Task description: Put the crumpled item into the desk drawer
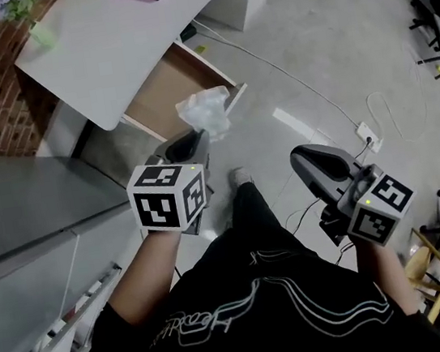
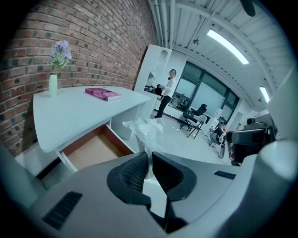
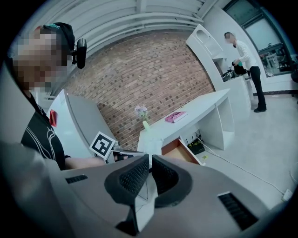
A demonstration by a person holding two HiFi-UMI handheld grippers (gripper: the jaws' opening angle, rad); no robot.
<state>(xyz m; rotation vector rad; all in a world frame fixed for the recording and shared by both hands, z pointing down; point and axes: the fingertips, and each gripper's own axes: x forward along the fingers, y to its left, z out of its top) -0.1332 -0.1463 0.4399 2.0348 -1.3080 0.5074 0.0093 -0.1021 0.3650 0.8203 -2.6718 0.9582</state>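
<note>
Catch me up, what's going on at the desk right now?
A person holds a gripper in each hand. The left gripper is shut on the crumpled plastic item, holding it in the air near the open drawer of the white desk. The item is not yet inside. The right gripper is shut and empty.

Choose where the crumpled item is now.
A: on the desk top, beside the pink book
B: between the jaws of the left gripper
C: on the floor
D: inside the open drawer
B: the left gripper is shut on the crumpled item, which is not in the drawer.
</note>
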